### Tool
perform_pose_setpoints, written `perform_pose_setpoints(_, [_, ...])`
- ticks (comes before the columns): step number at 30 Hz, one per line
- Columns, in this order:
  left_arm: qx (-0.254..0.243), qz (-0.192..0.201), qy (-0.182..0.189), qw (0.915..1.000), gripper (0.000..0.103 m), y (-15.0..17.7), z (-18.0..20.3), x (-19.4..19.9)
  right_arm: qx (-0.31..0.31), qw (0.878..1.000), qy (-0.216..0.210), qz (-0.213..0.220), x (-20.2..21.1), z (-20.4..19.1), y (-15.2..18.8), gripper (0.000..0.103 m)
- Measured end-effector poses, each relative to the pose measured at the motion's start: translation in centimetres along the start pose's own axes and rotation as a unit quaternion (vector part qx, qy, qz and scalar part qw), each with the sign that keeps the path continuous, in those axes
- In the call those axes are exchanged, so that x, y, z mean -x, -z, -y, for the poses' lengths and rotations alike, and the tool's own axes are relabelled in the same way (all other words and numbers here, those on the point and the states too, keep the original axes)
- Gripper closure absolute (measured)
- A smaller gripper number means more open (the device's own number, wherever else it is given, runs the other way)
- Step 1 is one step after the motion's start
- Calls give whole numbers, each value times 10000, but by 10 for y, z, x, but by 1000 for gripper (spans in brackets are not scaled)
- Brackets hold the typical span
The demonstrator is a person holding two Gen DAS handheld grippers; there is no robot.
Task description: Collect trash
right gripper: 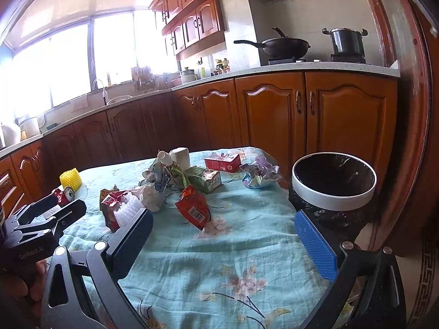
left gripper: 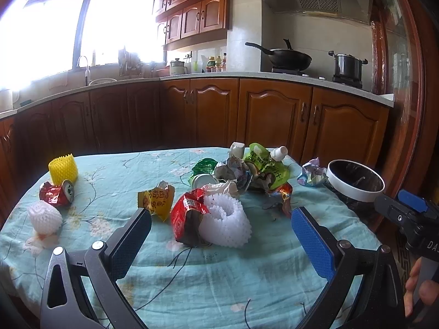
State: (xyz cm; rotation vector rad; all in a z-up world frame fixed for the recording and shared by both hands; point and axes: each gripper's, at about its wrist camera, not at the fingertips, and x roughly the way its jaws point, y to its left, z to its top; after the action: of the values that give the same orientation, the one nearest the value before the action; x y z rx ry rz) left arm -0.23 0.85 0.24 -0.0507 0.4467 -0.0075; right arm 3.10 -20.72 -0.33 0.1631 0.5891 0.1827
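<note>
Trash lies scattered on a table with a light blue flowered cloth (left gripper: 219, 274). My left gripper (left gripper: 221, 216) is open and empty, just short of a white foam net (left gripper: 227, 223) and a red wrapper (left gripper: 186, 216). A yellow wrapper (left gripper: 157, 198), a crushed red can (left gripper: 57, 193), a yellow foam net (left gripper: 63, 168) and a green pouch (left gripper: 264, 164) lie around. My right gripper (right gripper: 223, 219) is open and empty, near a red wrapper (right gripper: 193, 209). The white-rimmed bin (right gripper: 333, 182) with a black liner stands at the table's right edge; it also shows in the left wrist view (left gripper: 355, 179).
A red carton (right gripper: 222, 161), a green carton (right gripper: 207, 179) and crumpled paper (right gripper: 259, 174) lie at the table's far side. A white foam net (left gripper: 44, 216) sits at the left. Wooden kitchen cabinets (left gripper: 247, 115) stand beyond the table.
</note>
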Motion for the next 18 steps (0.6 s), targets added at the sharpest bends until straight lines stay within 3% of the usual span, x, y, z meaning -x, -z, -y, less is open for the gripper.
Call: perform_pose_setpoints(18, [15, 2, 4, 10000, 1, -1, 1, 2, -24, 10000, -30, 12, 2, -1, -2, 0])
